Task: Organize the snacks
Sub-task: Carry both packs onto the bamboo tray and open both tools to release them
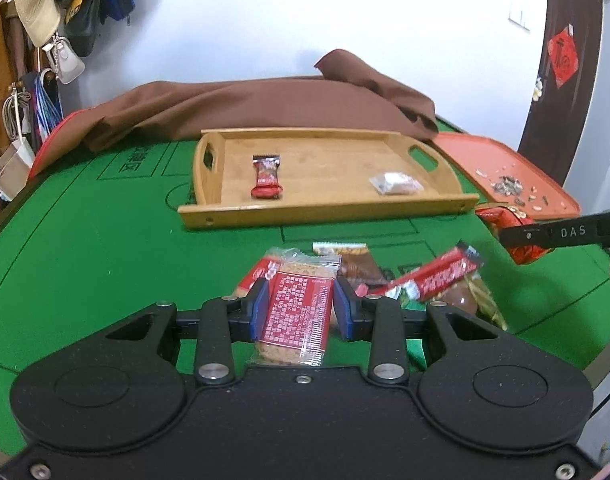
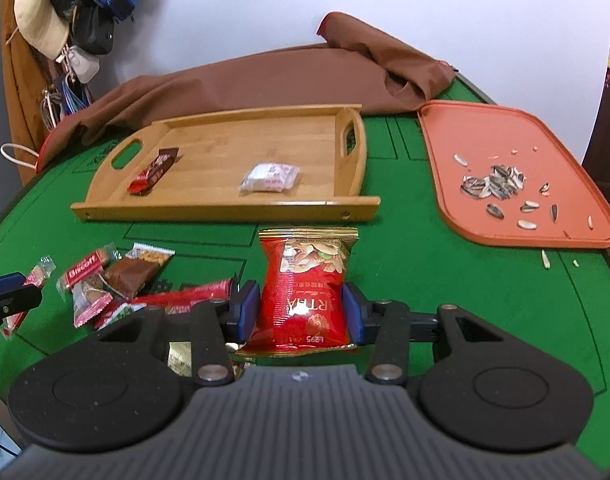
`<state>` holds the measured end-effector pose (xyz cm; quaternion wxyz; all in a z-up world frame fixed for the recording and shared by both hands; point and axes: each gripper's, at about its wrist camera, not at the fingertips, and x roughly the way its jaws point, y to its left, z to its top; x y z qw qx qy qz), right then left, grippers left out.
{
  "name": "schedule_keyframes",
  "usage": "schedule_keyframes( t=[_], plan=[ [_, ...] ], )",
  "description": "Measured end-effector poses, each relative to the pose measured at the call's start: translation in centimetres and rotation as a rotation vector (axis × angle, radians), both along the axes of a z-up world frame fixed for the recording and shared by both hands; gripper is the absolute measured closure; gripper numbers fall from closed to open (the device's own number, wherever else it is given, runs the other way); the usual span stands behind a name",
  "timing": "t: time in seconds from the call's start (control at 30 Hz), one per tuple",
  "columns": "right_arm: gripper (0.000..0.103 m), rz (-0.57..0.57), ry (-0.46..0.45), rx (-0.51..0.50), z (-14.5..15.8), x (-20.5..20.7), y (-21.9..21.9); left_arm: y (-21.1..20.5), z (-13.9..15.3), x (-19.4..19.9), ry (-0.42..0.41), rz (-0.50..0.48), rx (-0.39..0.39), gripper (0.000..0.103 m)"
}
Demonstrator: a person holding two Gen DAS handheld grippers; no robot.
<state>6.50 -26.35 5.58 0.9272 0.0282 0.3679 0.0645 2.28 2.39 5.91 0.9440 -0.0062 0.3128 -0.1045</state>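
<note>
We see the left gripper (image 1: 301, 306) clamped on a flat biscuit packet (image 1: 295, 314) with a red printed label, its blue pads (image 1: 260, 310) pressing the packet's two long edges and holding it above the green felt table (image 1: 85, 240). The right gripper (image 2: 301, 312) is clamped on a red and gold nut bag (image 2: 305, 292), the bag pinched in at its waist between the pads and raised off the felt; in the left wrist view that same bag shows at the far right behind a black finger marked DAS. Just beyond the left gripper lies the loose pile of snacks (image 1: 369, 272): a long red wafer stick (image 1: 437, 274), a brown chocolate-coloured packet (image 1: 361, 266) and a few small clear-wrapped biscuits, all overlapping on the near part of the table. Farther off, in the middle of the table, sits the bamboo tray (image 1: 325, 210) with cut-out handles at both ends. Inside it are two items well apart: a small red candy bar (image 1: 267, 178) toward the left and a small clear sachet (image 1: 395, 183) toward the right. To the right of the tray lies an orange plastic tray (image 2: 577, 200) scattered with sunflower seed shells (image 2: 495, 184), with a couple of shells on the felt just beside its near edge. A brown cloth (image 1: 245, 108) is bunched along the far edge of the table against the white wall, and hats and bags (image 1: 65, 12) hang at the far left.
</note>
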Motion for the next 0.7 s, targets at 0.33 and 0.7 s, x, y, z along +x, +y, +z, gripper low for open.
schedule_keyframes(
  t=[0.33,0.7],
  plan=[
    [0.054,0.011,-0.006,0.003,1.9,2.9,-0.1,0.4,2.7,5.4,-0.016,0.009,-0.042,0.071],
    [0.054,0.006,0.009,-0.034,3.5,10.1,0.8,-0.6,3.5,15.7,0.106,0.034,-0.137,0.07]
  ],
)
